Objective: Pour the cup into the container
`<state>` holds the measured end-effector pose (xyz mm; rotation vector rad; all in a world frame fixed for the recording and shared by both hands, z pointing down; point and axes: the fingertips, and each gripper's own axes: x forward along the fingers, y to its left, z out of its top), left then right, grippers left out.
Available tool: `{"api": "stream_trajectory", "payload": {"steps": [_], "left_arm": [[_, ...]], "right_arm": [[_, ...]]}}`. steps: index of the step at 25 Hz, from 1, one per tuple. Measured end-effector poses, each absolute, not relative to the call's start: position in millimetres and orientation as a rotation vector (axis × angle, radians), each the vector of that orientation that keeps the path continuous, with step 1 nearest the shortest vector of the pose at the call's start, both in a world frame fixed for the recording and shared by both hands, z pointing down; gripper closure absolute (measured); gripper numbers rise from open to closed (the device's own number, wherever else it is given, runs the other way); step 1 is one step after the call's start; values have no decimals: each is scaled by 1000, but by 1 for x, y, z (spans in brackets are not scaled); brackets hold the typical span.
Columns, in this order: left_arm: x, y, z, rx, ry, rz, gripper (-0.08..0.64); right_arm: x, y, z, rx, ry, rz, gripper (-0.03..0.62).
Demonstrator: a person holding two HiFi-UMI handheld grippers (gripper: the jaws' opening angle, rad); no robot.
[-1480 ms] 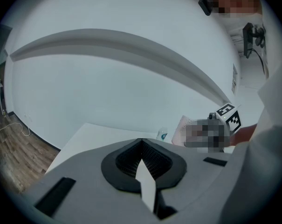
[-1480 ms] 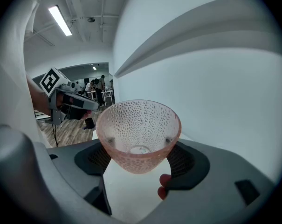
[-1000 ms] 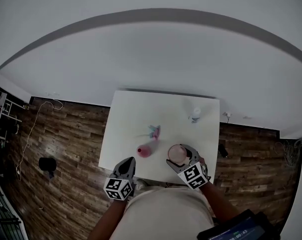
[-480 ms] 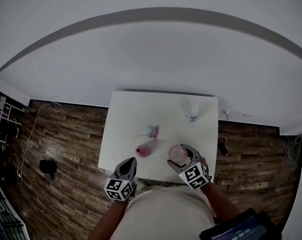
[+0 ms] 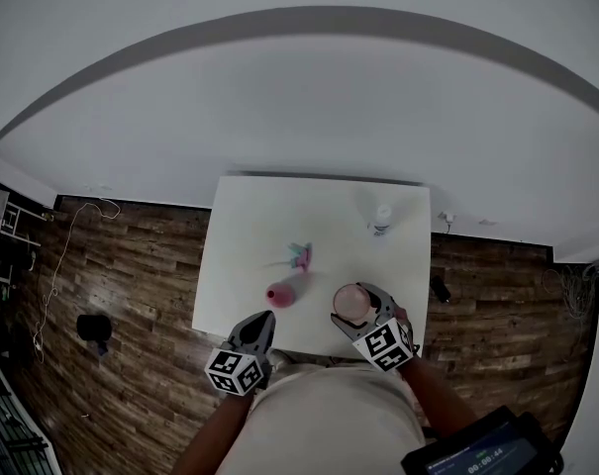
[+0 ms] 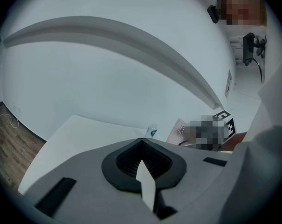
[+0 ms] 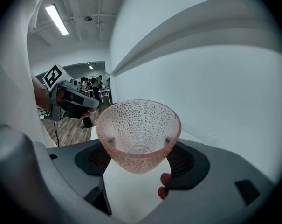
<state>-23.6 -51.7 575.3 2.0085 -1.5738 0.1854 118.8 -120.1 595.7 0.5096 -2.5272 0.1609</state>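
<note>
A pink dimpled glass cup (image 7: 138, 132) stands upright between the pads of my right gripper (image 7: 141, 158), which is shut on its lower body. In the head view the cup (image 5: 350, 303) and right gripper (image 5: 358, 310) sit near the table's front right. A small pink vessel (image 5: 280, 295) stands to the left of the cup, apart from it. My left gripper (image 5: 259, 324) hovers at the table's front edge, below that vessel, with its jaws together and nothing in them. Its dark pads (image 6: 131, 158) meet in the left gripper view.
A white table (image 5: 269, 216) stands on wooden floor before a white wall. A small white bottle (image 5: 382, 218) is at the back right, and a small teal and pink item (image 5: 301, 257) lies mid-table. A dark object (image 5: 91, 327) sits on the floor at left.
The head view has drifted slightly, so the table sits a little higher in the frame. Both grippers keep their places and the cup stays in the right one.
</note>
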Motion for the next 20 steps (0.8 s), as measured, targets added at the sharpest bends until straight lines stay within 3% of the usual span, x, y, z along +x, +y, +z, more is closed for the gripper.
{"api": "stream_trajectory", "payload": {"steps": [20], "left_arm": [[-26, -45, 596, 1968, -1566, 195, 552]], "right_arm": [[114, -114, 638, 414, -2459, 163, 229]]}}
